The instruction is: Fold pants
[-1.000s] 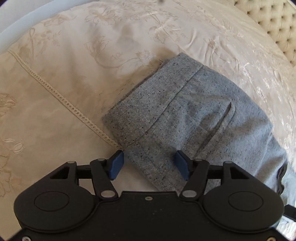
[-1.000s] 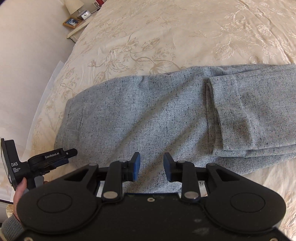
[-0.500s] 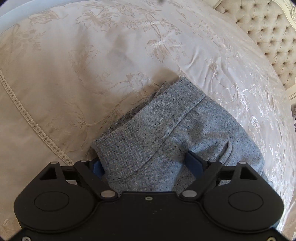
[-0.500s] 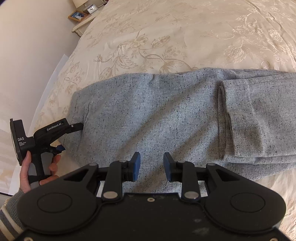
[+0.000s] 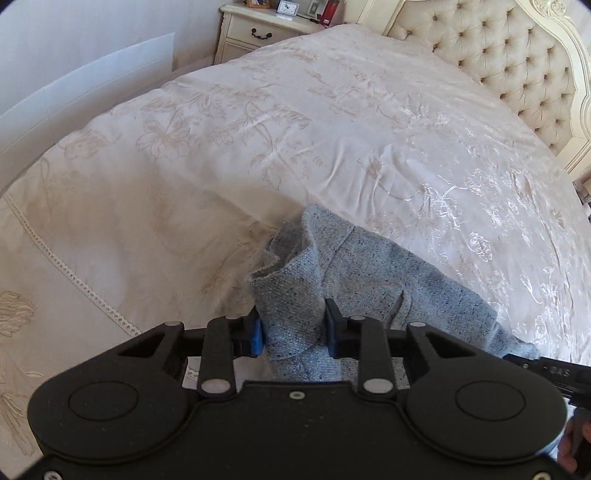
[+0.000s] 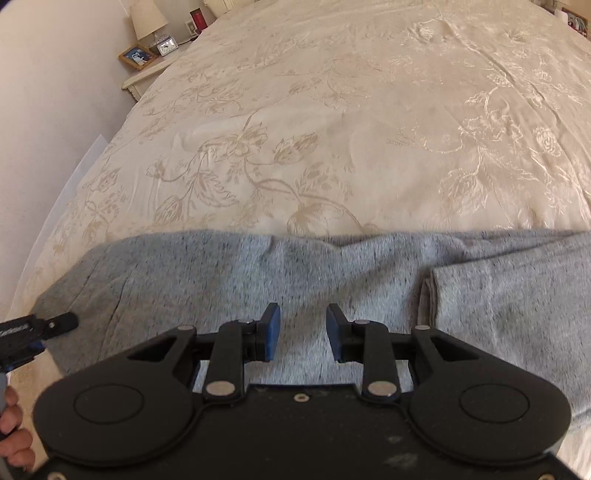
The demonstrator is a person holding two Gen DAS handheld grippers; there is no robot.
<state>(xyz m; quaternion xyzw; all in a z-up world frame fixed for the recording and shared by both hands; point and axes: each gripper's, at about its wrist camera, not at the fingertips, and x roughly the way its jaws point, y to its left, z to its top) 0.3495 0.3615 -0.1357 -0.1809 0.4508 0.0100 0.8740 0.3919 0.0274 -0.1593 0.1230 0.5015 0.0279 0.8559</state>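
Note:
Grey speckled pants (image 6: 295, 280) lie across the near part of a cream bedspread, with a folded-over leg end (image 6: 498, 295) at the right. In the left wrist view my left gripper (image 5: 293, 332) is shut on the waistband end of the pants (image 5: 291, 306), which bunches up between the blue pads and lifts off the bed. In the right wrist view my right gripper (image 6: 301, 332) is open just above the middle of the pants, with grey cloth between and below the pads. The left gripper's tip (image 6: 55, 323) shows at the pants' left end.
The embroidered bedspread (image 5: 332, 129) stretches away beyond the pants. A tufted headboard (image 5: 498, 48) stands at the far right. A nightstand (image 5: 266, 26) with a clock and photo frame sits by the wall at the bed's far left corner.
My left gripper closed on the waistband end and lifted it, tilting up so the headboard and nightstand came into view. My right gripper dropped lower over the pants and stayed open.

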